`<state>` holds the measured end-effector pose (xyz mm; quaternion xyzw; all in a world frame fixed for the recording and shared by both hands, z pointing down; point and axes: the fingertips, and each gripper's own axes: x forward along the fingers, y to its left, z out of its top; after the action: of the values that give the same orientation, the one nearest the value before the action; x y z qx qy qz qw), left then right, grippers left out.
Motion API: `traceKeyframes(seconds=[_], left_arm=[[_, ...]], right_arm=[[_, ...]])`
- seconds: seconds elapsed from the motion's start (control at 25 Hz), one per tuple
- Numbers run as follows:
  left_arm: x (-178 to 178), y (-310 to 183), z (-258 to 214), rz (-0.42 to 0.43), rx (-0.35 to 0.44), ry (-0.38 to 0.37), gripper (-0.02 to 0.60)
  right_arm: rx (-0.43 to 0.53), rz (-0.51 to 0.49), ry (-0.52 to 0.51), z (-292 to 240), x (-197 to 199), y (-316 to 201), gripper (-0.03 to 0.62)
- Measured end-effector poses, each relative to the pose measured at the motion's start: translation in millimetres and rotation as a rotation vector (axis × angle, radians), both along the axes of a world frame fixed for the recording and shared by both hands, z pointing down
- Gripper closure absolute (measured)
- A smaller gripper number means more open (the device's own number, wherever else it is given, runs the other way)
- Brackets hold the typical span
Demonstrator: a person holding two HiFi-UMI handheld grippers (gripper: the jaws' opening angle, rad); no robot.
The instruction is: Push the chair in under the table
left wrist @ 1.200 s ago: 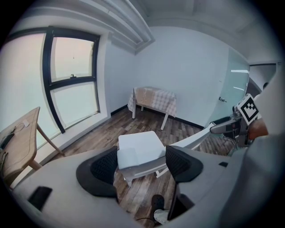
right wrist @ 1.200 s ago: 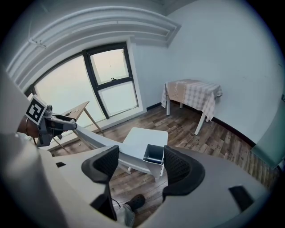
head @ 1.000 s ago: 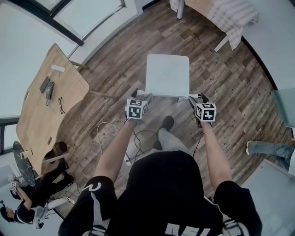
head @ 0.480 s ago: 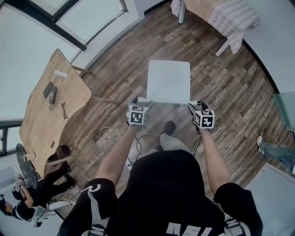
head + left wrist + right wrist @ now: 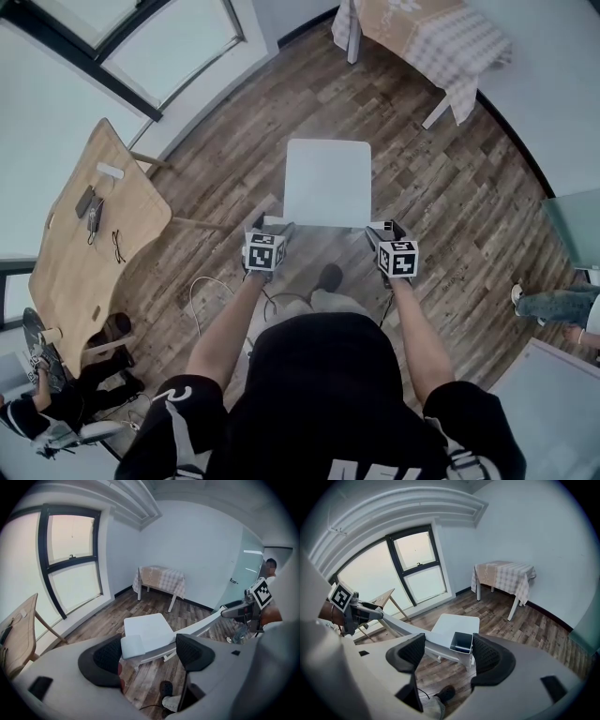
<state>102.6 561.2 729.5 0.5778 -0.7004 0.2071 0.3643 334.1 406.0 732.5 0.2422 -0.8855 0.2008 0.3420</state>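
Observation:
The white chair [image 5: 327, 180] stands on the wood floor with its seat facing the cloth-covered table [image 5: 433, 36] at the far end of the room. My left gripper [image 5: 273, 226] is at the left end of the chair's backrest rail [image 5: 132, 646]. The rail end lies between the open jaws, close to the left pad [image 5: 108, 656] and apart from the other pad. My right gripper [image 5: 381, 228] is at the rail's right end. That hollow end [image 5: 462, 642] sits between wide jaws, next to the right pad [image 5: 488, 655], with a gap on the other side.
A wooden table [image 5: 89, 248] with small items stands at the left by the windows. A cable [image 5: 202, 291] loops on the floor near my shoe [image 5: 328, 277]. Another person's legs [image 5: 553, 305] are at the right, and a person [image 5: 37, 408] sits at the lower left.
The head view has shifted, so the cloth-covered table shows more fully at the top. Both grippers stay at the two ends of the chair's backrest. The legs at the right have moved.

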Motion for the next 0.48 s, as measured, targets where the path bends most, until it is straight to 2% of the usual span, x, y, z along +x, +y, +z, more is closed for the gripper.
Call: traceKeyframes(seconds=[0.48], left_arm=[[-28, -40, 1, 0.017, -0.027, 0.004, 0.225]], right_arm=[[-0.026, 0.041, 0.029, 3, -22, -32, 0.266]])
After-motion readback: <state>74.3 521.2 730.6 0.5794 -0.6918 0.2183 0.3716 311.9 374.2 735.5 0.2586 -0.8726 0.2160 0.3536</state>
